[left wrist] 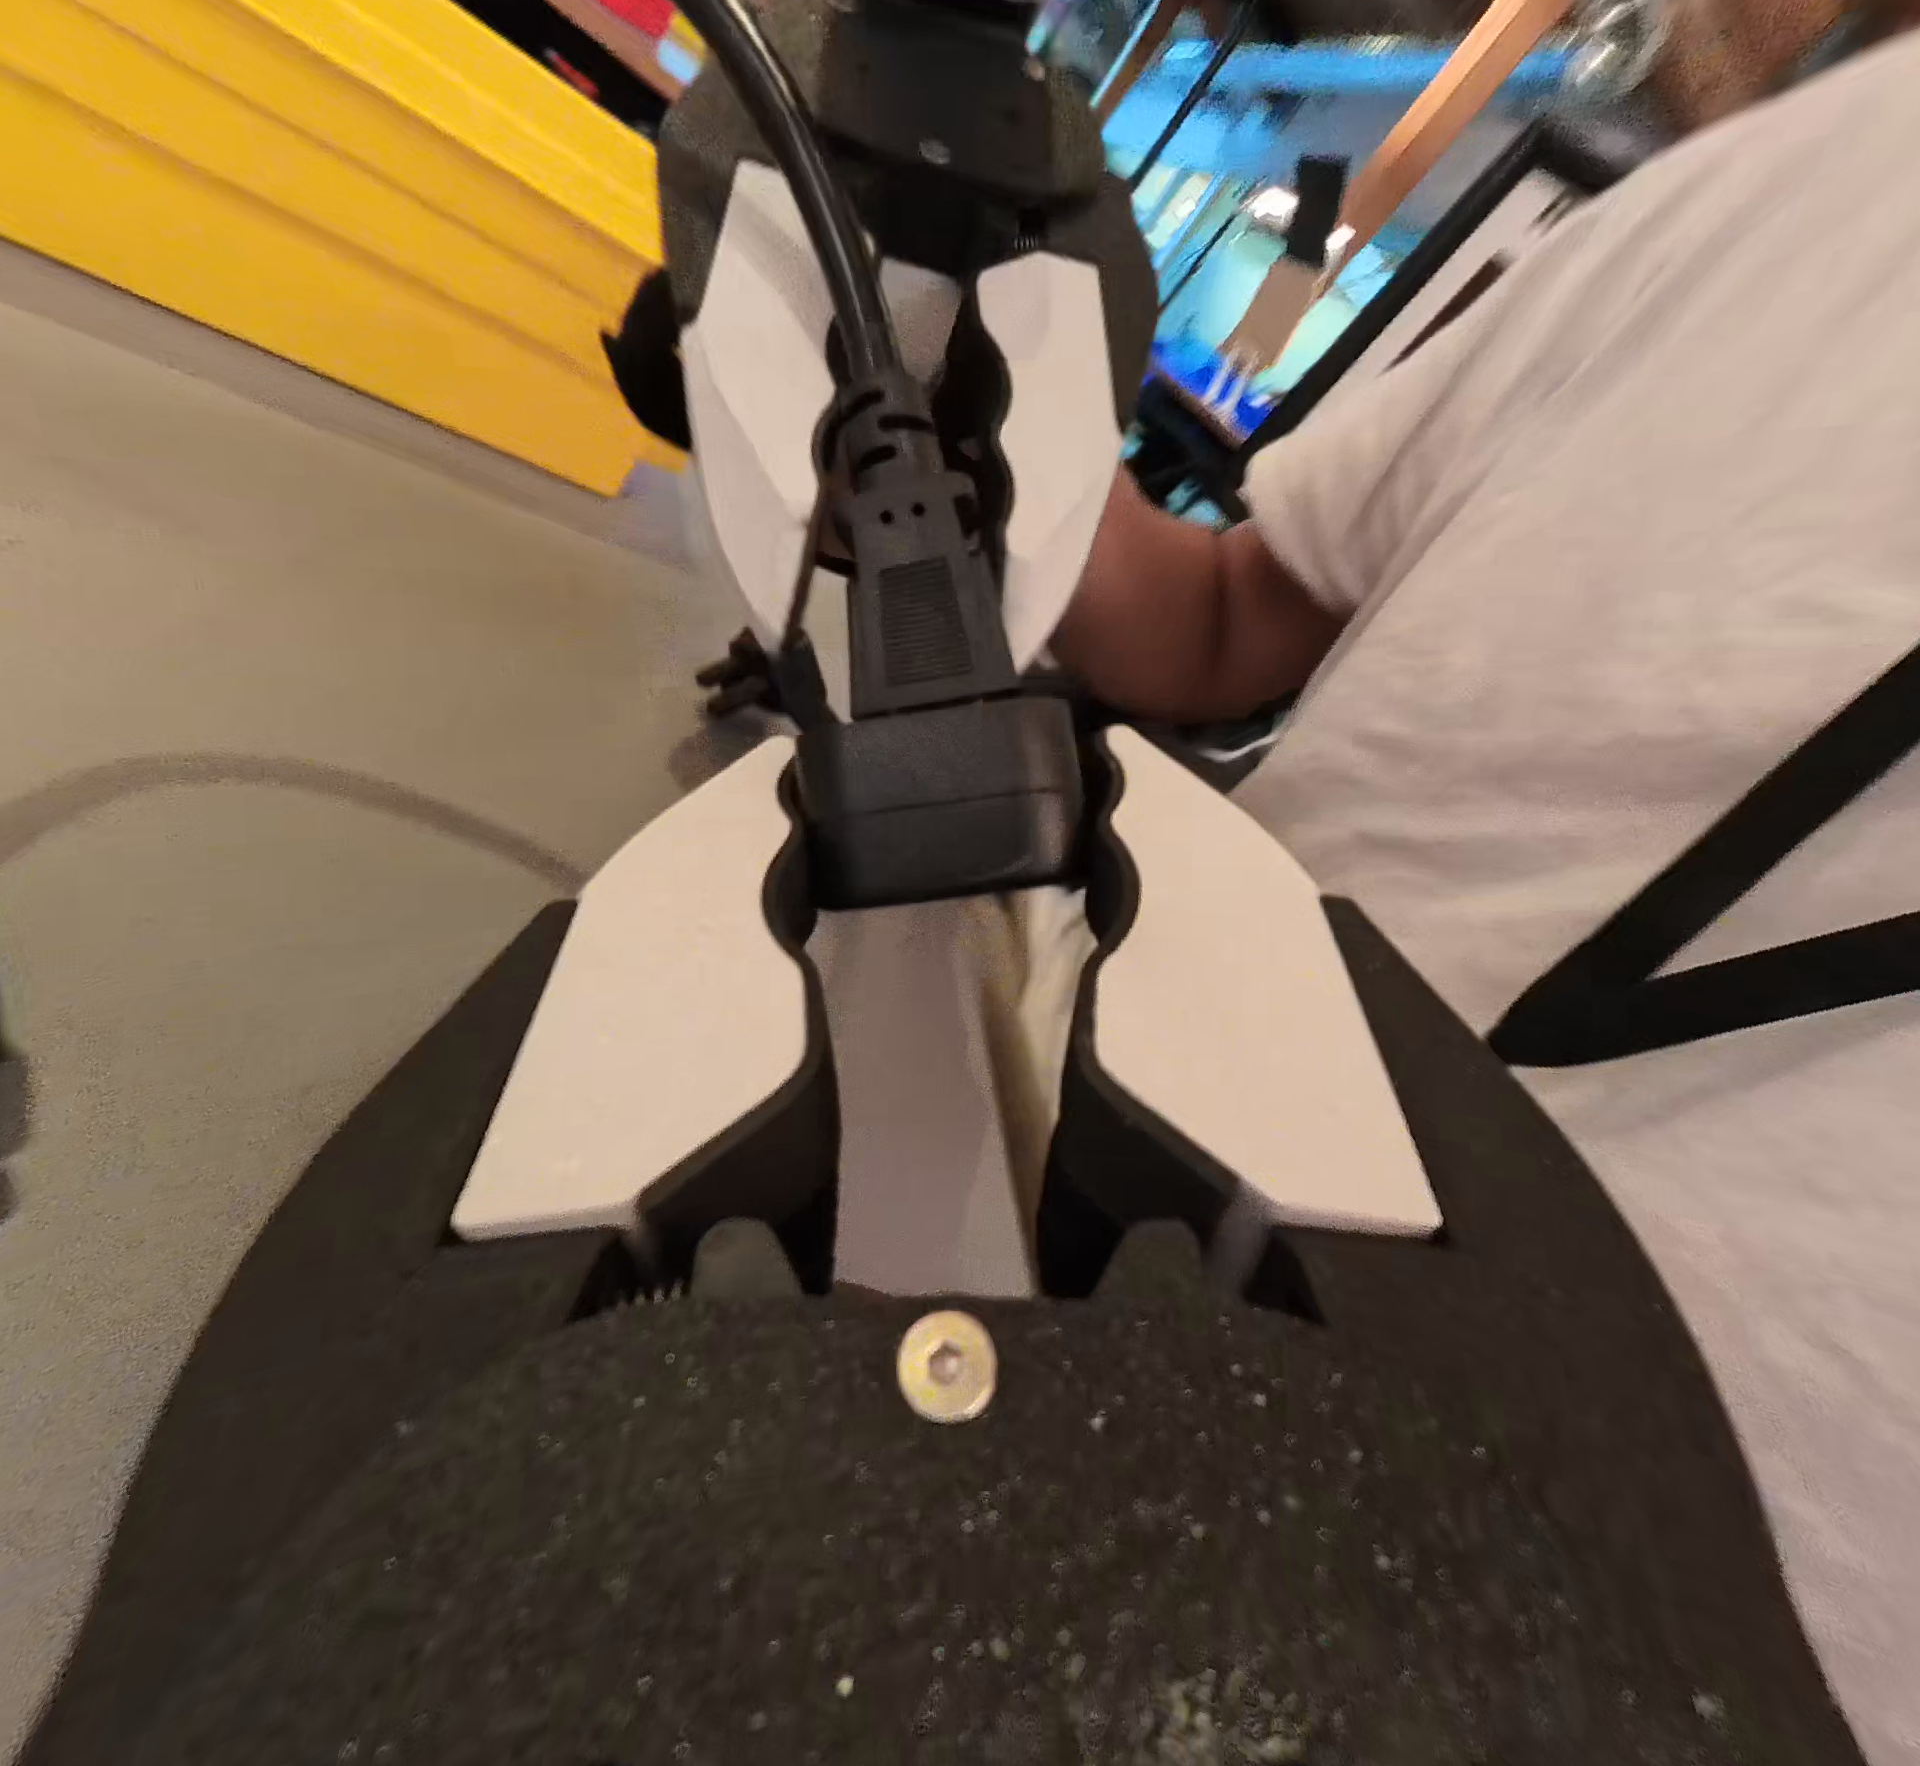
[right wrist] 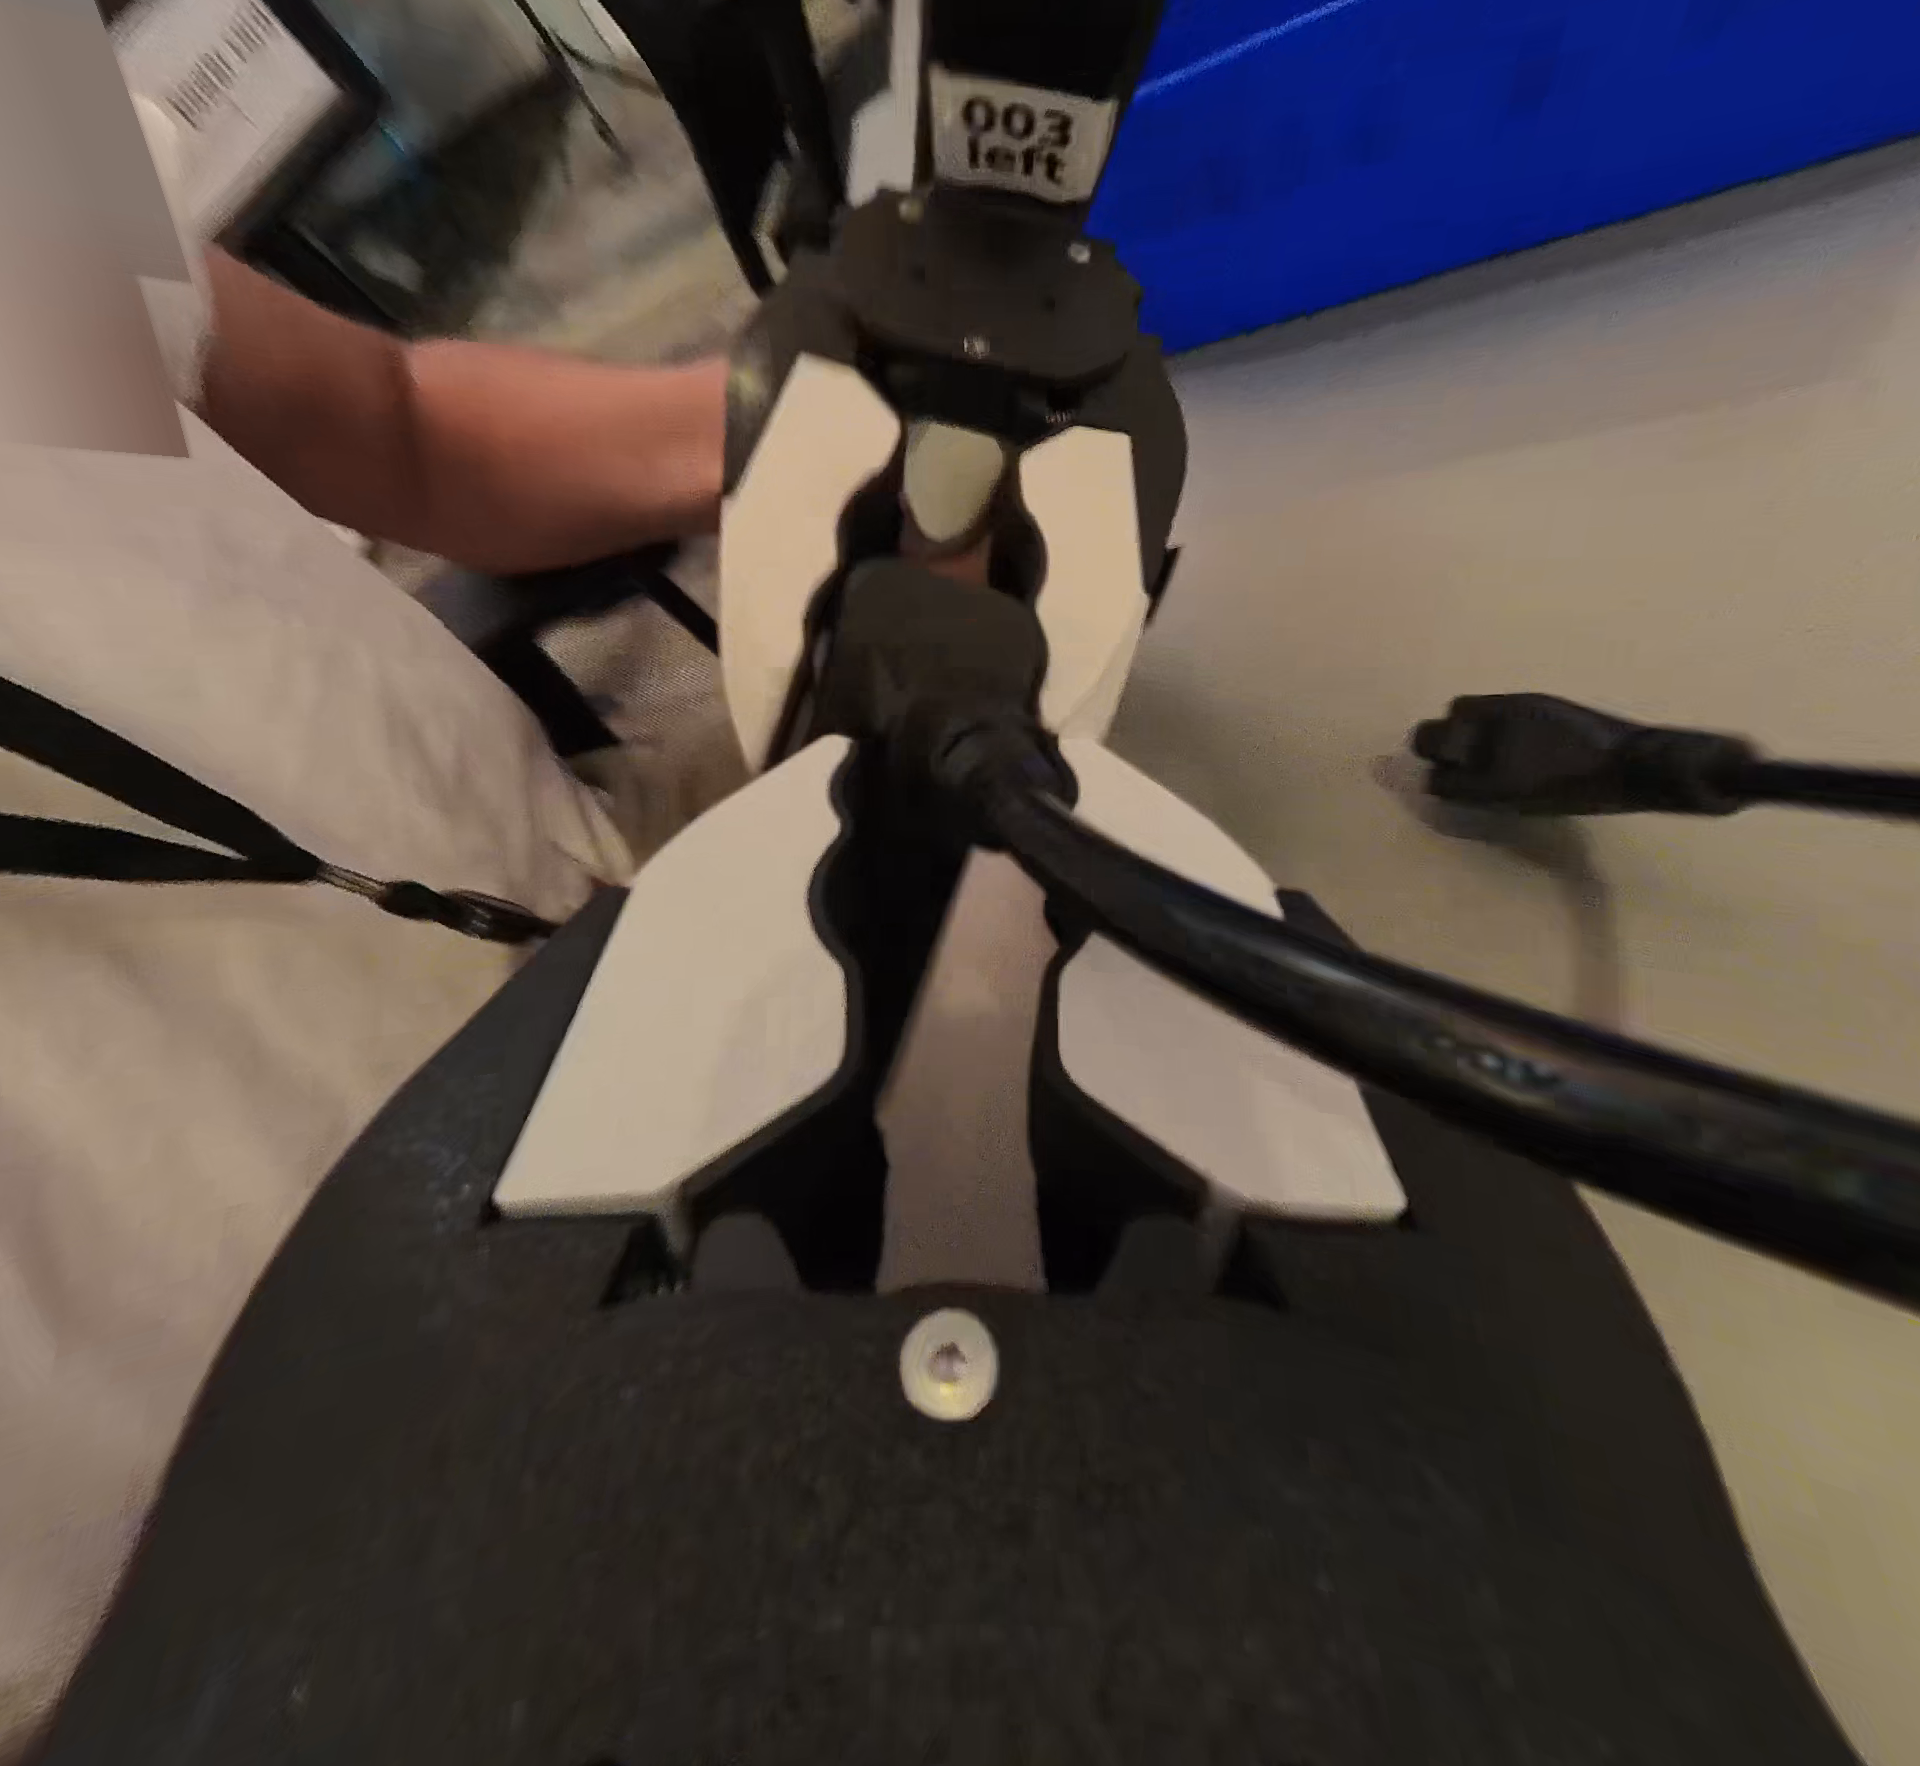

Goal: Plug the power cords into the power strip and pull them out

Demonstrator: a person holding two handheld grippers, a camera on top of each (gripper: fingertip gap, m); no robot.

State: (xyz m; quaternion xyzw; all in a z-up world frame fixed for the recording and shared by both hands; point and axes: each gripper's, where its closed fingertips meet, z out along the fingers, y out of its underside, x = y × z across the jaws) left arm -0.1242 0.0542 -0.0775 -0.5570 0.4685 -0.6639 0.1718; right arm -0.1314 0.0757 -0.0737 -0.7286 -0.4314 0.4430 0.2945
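My left gripper (left wrist: 940, 781) is shut on a black socket block (left wrist: 940, 812), which I take for the power strip, and holds it above the table. Facing it, my right gripper (left wrist: 904, 646) is shut on a black power cord plug (left wrist: 920, 620). The plug's front meets the block's face and no prongs show. Its thick black cord (left wrist: 769, 106) arcs up and left. In the right wrist view my right gripper (right wrist: 951, 760) grips the plug, the cord (right wrist: 1403, 1020) trails right, and the left gripper (right wrist: 925, 729) holds the block (right wrist: 935, 646) opposite.
A second black cord end (right wrist: 1538, 750) lies on the grey table (right wrist: 1455, 521) to the right. Stacked yellow bins (left wrist: 312, 158) stand at the back left, a blue panel (right wrist: 1507, 106) at the back right. A person's white shirt (left wrist: 1558, 469) and forearm (right wrist: 499, 449) are close by. Both grippers' tips are close together, under 4 cm apart.
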